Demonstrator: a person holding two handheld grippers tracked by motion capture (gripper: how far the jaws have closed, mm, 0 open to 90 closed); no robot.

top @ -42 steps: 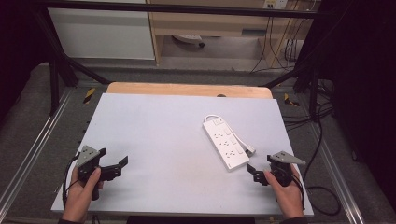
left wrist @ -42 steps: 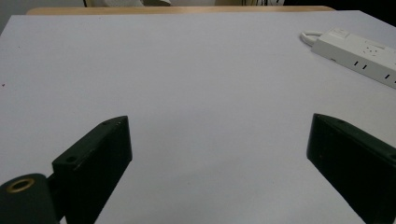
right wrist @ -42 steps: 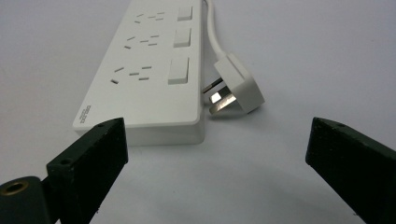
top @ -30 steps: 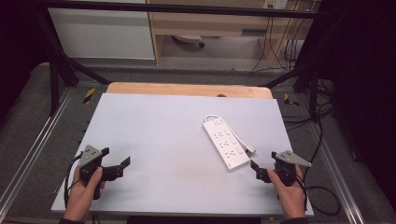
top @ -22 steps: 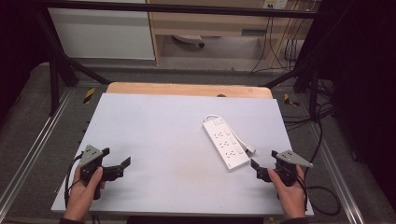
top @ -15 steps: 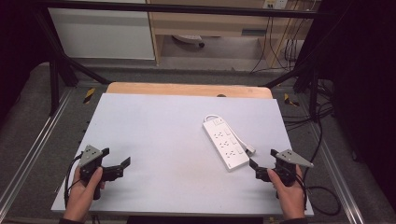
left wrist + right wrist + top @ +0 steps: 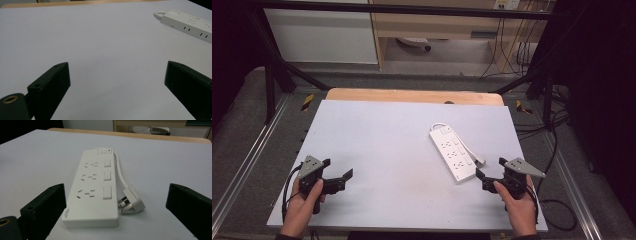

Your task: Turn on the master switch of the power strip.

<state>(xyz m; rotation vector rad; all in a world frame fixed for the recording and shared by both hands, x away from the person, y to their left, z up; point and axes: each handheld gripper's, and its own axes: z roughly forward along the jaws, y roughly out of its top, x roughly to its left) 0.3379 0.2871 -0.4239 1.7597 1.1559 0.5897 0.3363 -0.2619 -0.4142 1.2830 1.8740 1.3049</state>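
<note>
A white power strip (image 7: 454,152) lies at an angle on the right half of the table, its short cord looping back to a white plug (image 7: 479,160) beside it. My right gripper (image 7: 490,168) stands open just in front of the strip's near end. In the right gripper view the strip (image 7: 95,182) and plug (image 7: 132,201) lie between the wide-apart jaws, untouched. My left gripper (image 7: 338,169) stands open near the front left of the table over bare surface. In the left gripper view the strip (image 7: 190,22) is far off at the upper right.
The table is a pale grey board (image 7: 387,130) with a wooden strip (image 7: 412,96) along its far edge. Metal rails (image 7: 242,170) run down both sides. Cables (image 7: 557,150) hang off the right side, and cabinets stand behind.
Both hands have shifted only slightly near the front edge. The jaws stay open and the power strip has not moved.
</note>
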